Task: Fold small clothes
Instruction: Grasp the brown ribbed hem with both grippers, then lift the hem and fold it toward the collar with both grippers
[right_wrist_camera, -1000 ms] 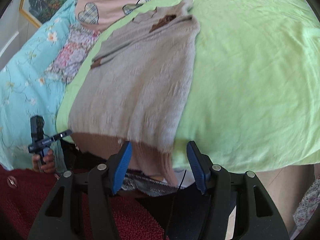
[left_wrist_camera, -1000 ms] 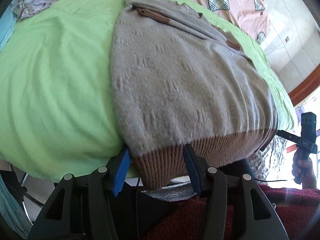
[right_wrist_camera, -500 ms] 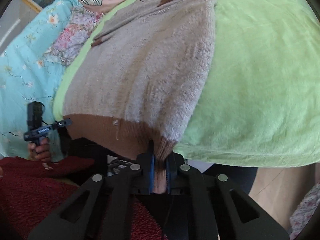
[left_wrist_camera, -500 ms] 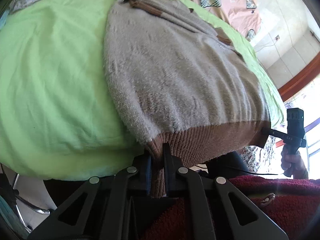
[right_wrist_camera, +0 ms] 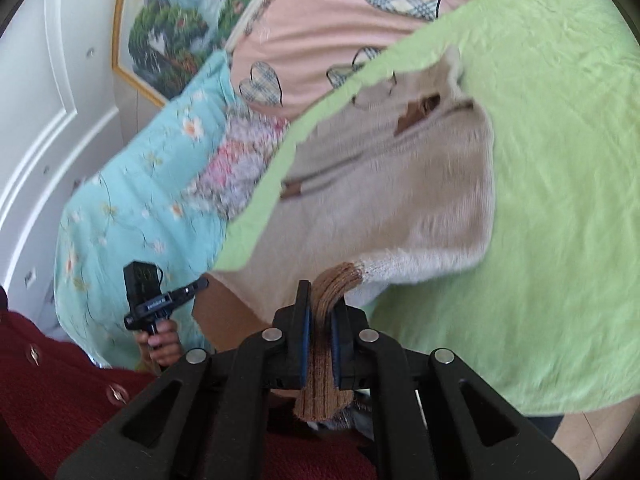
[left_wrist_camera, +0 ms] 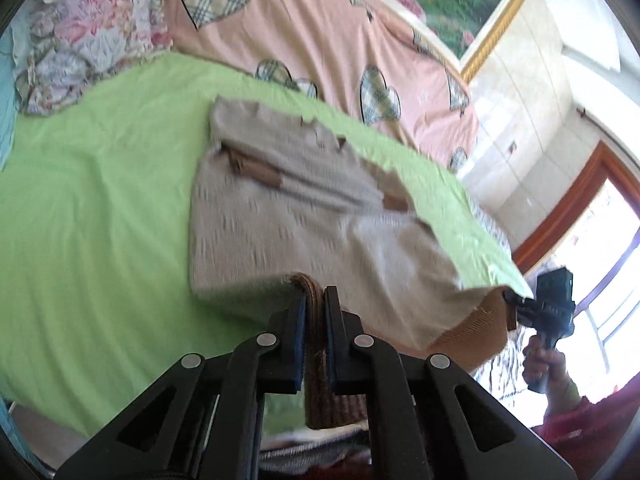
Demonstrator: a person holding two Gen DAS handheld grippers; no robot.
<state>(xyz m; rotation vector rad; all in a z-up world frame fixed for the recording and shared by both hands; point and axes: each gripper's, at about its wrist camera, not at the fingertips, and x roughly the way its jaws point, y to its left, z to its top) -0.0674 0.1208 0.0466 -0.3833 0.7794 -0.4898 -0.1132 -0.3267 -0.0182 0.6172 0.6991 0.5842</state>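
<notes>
The green sheet (left_wrist_camera: 100, 216) lies bare on both sides of the sweater (left_wrist_camera: 288, 216); pillows (left_wrist_camera: 92, 44) block the far end.

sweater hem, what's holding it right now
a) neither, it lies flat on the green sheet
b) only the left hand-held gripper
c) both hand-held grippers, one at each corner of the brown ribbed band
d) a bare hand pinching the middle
c: the left hand-held gripper and the right hand-held gripper are each shut on the brown ribbed hem of the beige sweater, with that end raised off the green sheet.
</notes>
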